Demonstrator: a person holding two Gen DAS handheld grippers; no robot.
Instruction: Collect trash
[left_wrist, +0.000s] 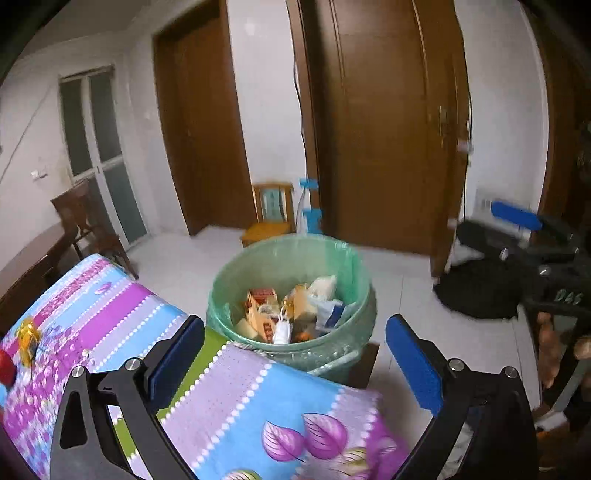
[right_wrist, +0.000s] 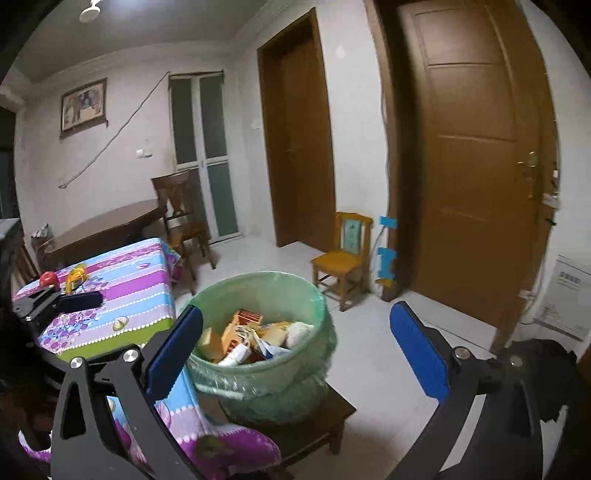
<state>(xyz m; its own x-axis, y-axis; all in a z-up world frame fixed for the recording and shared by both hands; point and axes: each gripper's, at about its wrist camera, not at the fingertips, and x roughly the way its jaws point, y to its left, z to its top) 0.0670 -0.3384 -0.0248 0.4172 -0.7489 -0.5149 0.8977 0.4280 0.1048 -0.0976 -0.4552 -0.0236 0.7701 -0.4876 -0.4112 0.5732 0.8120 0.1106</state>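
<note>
Left wrist view: bin (left_wrist: 291, 291) stands upright ahead of the wide-open, empty left gripper (left_wrist: 295, 362), beside the table's (left_wrist: 110, 306) edge; right gripper (right_wrist: 295, 350) likewise gapes empty.

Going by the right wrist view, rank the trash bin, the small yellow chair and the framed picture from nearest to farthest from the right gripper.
1. Trash bin, directly ahead of the right gripper.
2. Small yellow chair, beyond the bin, by the doors.
3. Framed picture, high on the far wall, left.
</note>
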